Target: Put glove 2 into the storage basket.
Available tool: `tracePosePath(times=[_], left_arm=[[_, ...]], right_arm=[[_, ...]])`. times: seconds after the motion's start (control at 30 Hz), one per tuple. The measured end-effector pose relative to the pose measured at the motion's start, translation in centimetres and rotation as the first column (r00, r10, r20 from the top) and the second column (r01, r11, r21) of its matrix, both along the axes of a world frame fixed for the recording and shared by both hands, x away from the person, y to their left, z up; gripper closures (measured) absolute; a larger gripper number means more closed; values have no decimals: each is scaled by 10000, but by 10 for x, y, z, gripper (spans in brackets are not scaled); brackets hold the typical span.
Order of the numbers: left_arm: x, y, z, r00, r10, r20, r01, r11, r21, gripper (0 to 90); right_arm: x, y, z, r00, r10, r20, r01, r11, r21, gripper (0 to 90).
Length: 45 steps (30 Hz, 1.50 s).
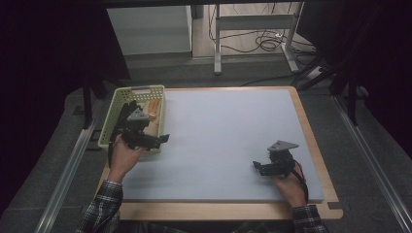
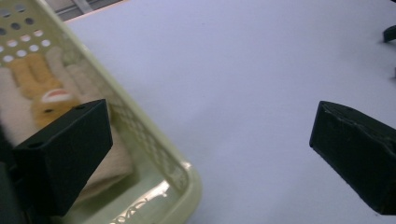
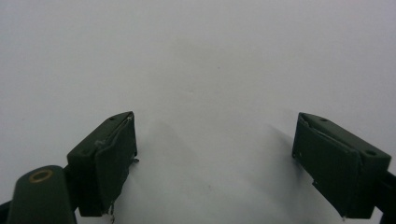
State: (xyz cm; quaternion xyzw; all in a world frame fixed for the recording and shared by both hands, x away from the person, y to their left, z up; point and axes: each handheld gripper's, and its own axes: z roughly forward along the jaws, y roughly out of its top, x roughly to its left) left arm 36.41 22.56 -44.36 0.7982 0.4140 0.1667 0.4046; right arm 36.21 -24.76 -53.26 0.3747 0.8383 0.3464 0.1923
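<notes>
High view: the left gripper (image 1: 145, 138), jaws spread, hangs over the pale green basket (image 1: 112, 116); the right gripper (image 1: 265, 167), likewise spread, hovers above the counter (image 1: 218, 131).

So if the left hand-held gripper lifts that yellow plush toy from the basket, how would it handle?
The plush toy looks soft, so probably floppy and light. Its fuzzy fabric should grip well. It lies against the basket wall, so it may drag.

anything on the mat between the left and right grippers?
Nothing: in the high view, bare grey mat runs from the left gripper to the right gripper.
</notes>
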Motion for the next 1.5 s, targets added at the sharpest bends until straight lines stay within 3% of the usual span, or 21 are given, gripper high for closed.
tracePosePath(times=[0.37,0.67,1.1,1.37,1.5], left_arm=[[-12,-25,1,9983,-505,282,502,9987,86,0],[-17,-48,-8,9961,-836,273,836,9965,2,0],[-32,-80,-17,9871,-1505,545,1515,9884,-144,0],[-41,-92,-31,9833,-1732,562,1736,9848,-22,0],[-45,-92,-43,9830,-1783,434,1791,9837,-170,0]], right_arm=[[0,0,0,10000,-4,-1,4,10000,1,136],[0,0,0,10000,-22,-2,22,10000,10,136],[0,0,0,10000,-16,7,16,10000,-4,136],[0,0,0,10000,-15,7,15,10000,-2,136],[0,0,0,10000,-13,7,13,10000,-4,136]])
